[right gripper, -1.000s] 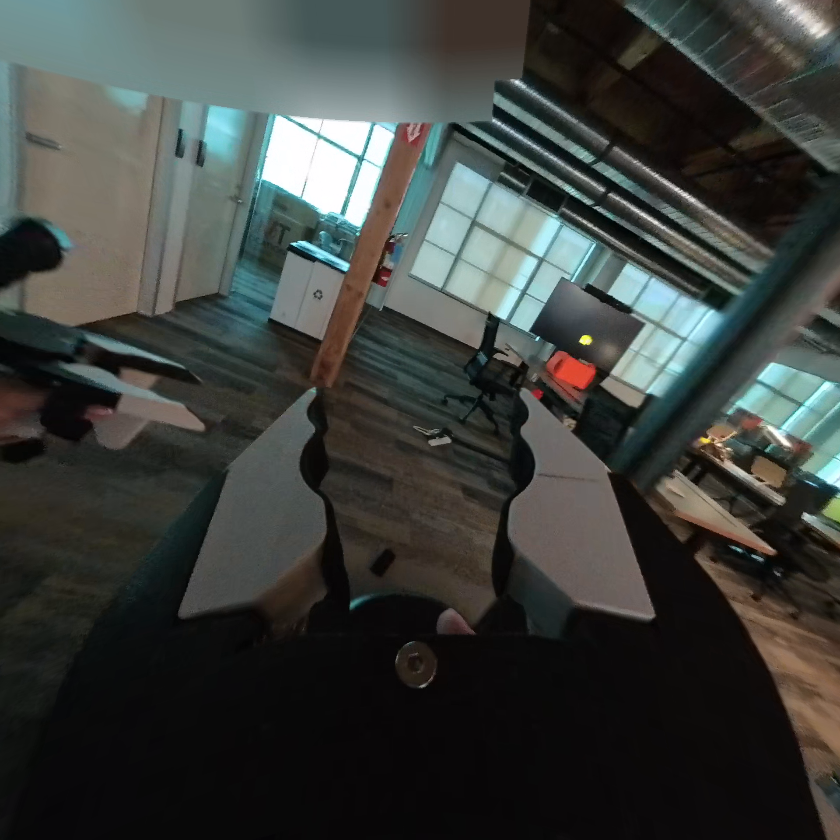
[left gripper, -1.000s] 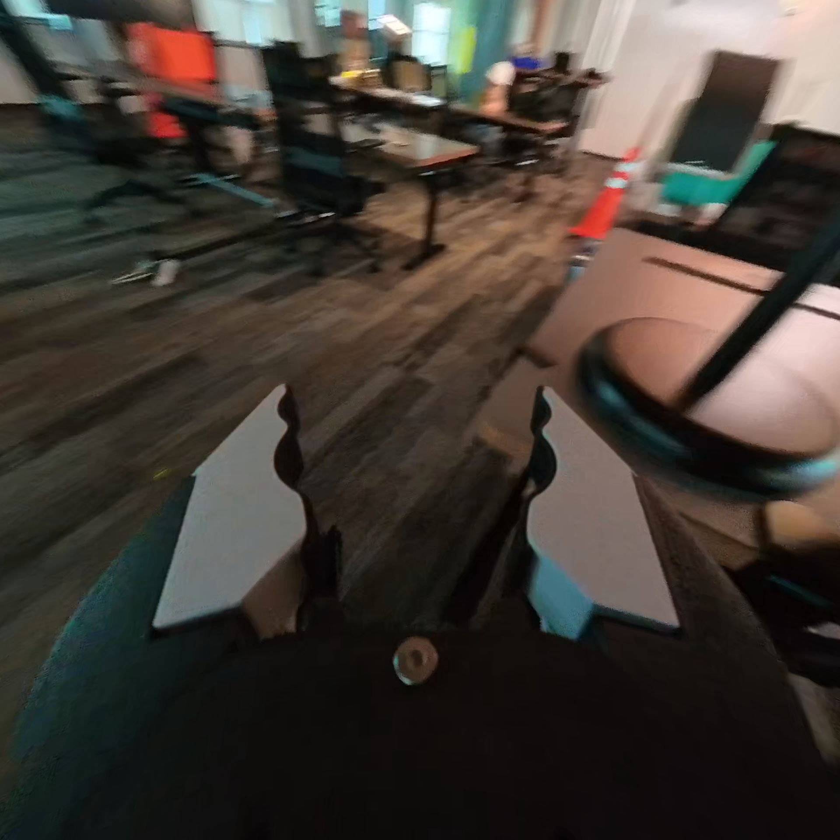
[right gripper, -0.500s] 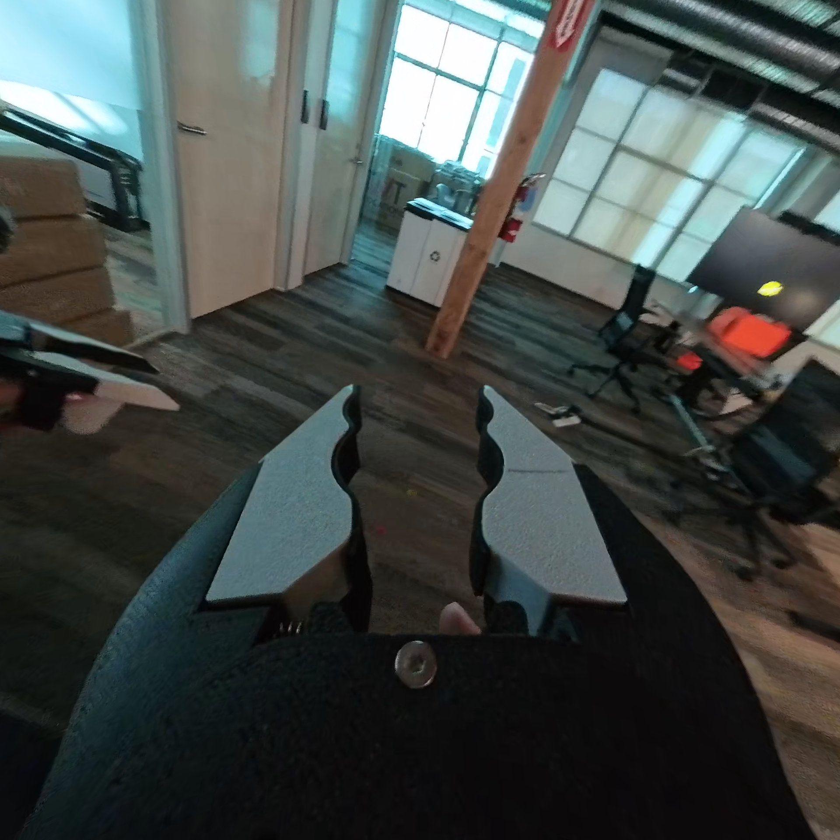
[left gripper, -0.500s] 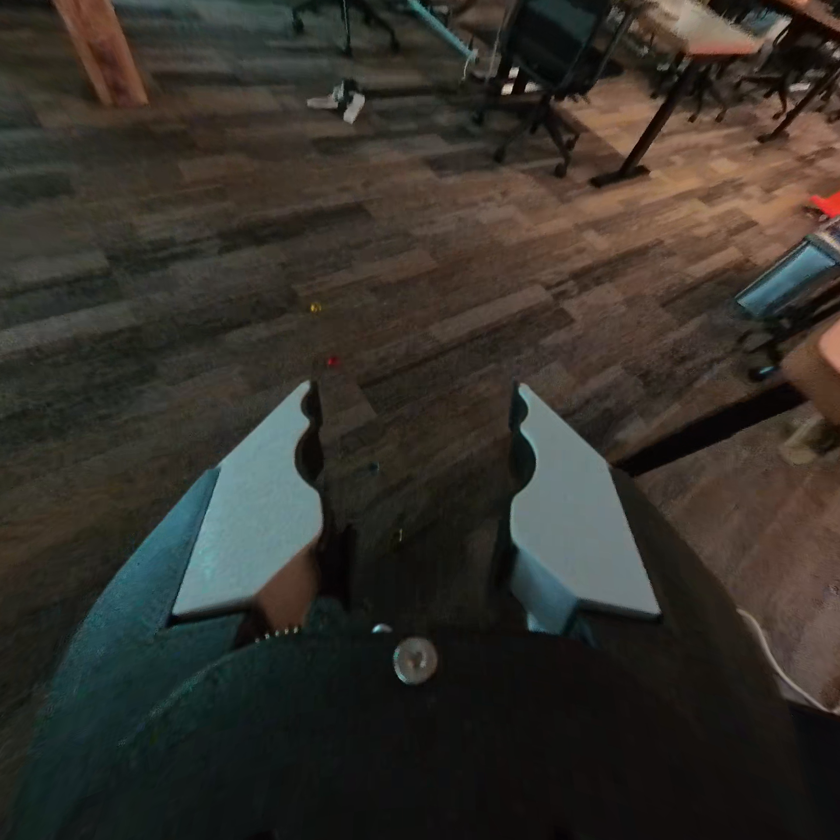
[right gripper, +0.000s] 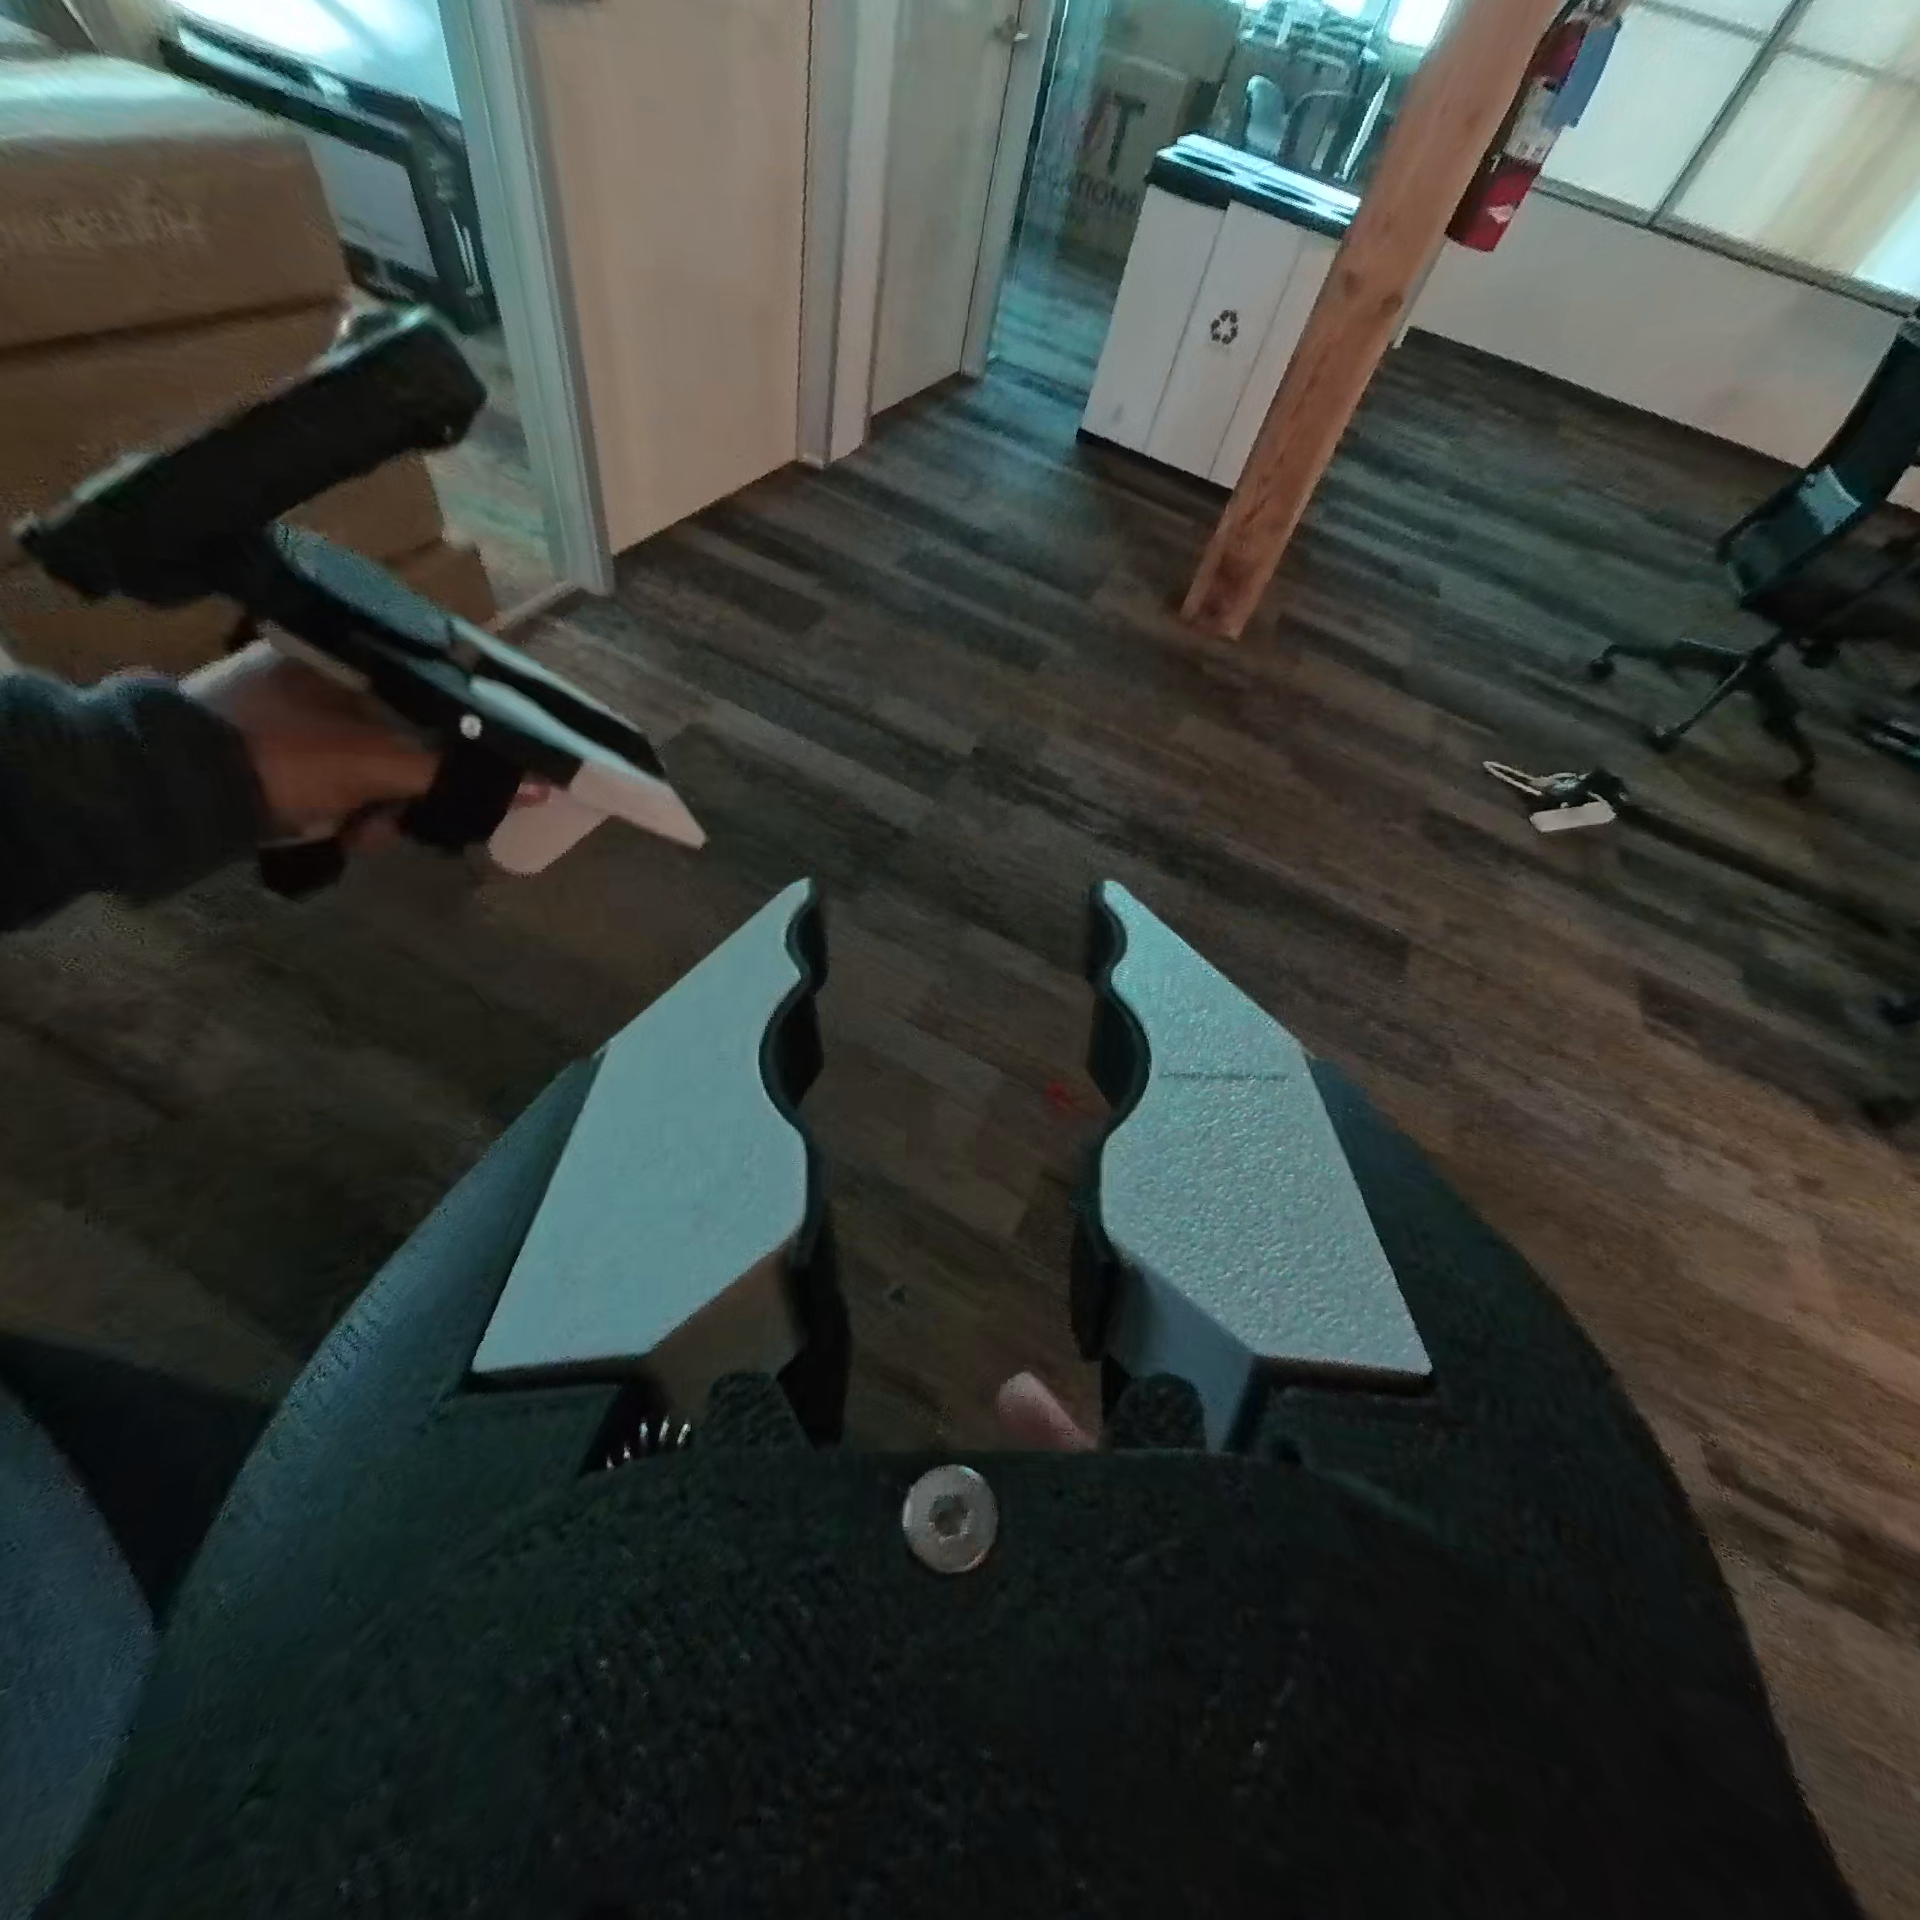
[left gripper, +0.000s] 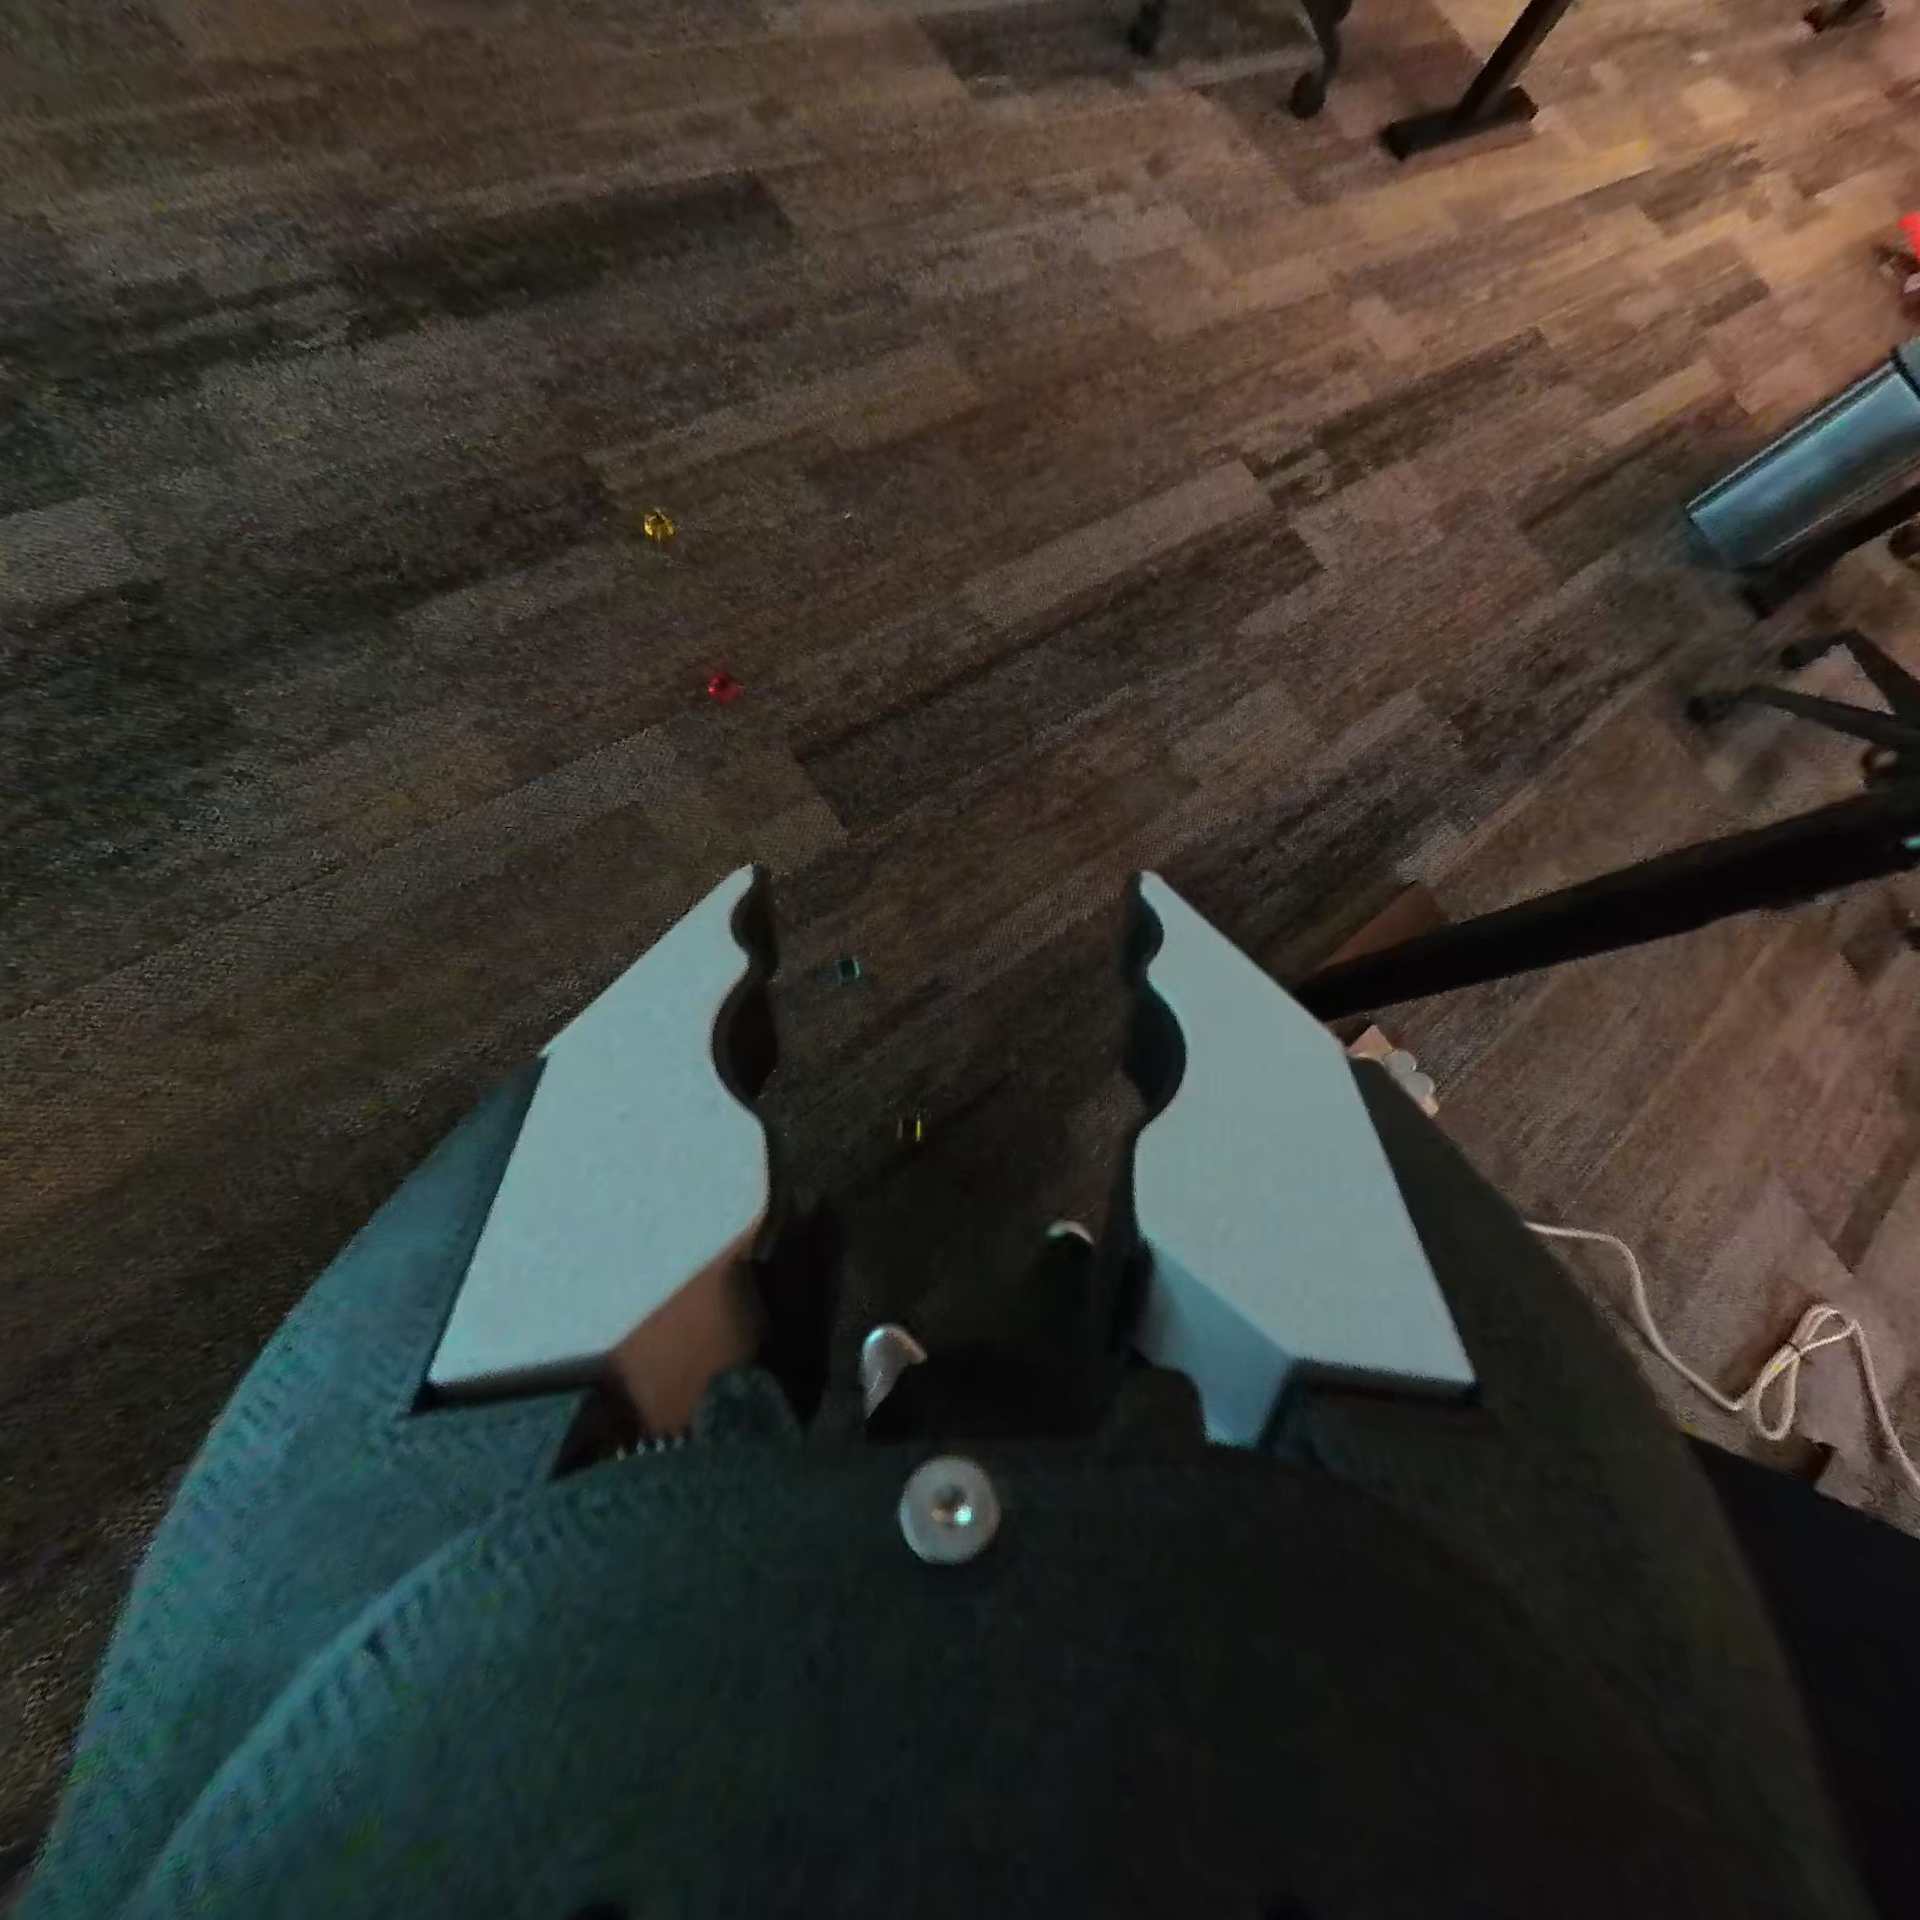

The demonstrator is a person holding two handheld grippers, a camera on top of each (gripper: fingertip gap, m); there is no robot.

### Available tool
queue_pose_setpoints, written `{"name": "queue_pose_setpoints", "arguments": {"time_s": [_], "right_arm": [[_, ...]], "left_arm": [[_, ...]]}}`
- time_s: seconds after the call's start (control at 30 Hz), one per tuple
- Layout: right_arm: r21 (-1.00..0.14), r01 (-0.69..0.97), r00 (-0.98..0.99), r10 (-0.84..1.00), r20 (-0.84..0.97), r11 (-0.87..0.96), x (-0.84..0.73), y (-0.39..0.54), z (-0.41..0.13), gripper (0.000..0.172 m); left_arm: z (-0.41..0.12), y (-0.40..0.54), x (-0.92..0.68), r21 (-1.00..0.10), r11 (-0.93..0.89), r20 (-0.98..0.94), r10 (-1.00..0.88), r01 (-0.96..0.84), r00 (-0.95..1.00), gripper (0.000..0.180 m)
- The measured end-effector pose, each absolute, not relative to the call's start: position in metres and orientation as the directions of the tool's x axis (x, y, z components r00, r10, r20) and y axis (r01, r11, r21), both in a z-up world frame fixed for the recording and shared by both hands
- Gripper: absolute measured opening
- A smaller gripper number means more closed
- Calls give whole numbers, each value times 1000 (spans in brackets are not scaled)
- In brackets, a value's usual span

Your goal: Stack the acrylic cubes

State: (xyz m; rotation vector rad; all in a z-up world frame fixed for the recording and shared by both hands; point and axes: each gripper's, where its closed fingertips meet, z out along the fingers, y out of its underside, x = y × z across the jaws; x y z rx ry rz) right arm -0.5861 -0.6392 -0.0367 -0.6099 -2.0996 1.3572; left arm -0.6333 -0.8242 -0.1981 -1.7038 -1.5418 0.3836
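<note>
My left gripper (left gripper: 945,883) is open and empty, held above the carpet floor (left gripper: 1039,436) and tilted down at it. Small bits lie on the carpet: a yellow one (left gripper: 657,524), a red one (left gripper: 720,686), a bluish one (left gripper: 847,968) seen between the fingers, and a dim yellow one (left gripper: 911,1127). My right gripper (right gripper: 951,894) is open and empty, also in the air over the floor. A red speck (right gripper: 1058,1091) shows on the floor between its fingers. The left gripper also shows in the right wrist view (right gripper: 623,790), held by a hand (right gripper: 312,758) at the left.
A wooden post (right gripper: 1340,312), white bins (right gripper: 1216,312), an office chair (right gripper: 1808,582) and stacked cardboard boxes (right gripper: 145,260) stand around. A black stand leg (left gripper: 1610,914), a white cord (left gripper: 1714,1382) and a table foot (left gripper: 1465,114) are on the right.
Both views have tipped down toward the floor. The left jaws have narrowed step by step. The right jaws narrowed earlier and have held since. Nothing was grasped.
</note>
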Motion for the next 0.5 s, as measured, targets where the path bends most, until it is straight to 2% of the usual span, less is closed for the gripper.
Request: {"name": "queue_pose_setpoints", "arguments": {"time_s": [0.27,0.4,0.5], "right_arm": [[-910,100,-747,634,199,403,-638,-621,-60,46],[-879,157,-768,615,178,449,-660,-615,-98,47],[-874,256,-755,650,87,414,-670,-611,-128,47]], "left_arm": [[-212,-801,-694,-688,6,244,944,726,224,67],[-224,-779,-718,-680,11,266,935,734,233,67],[-234,-769,-730,-679,5,276,928,734,249,66]]}}
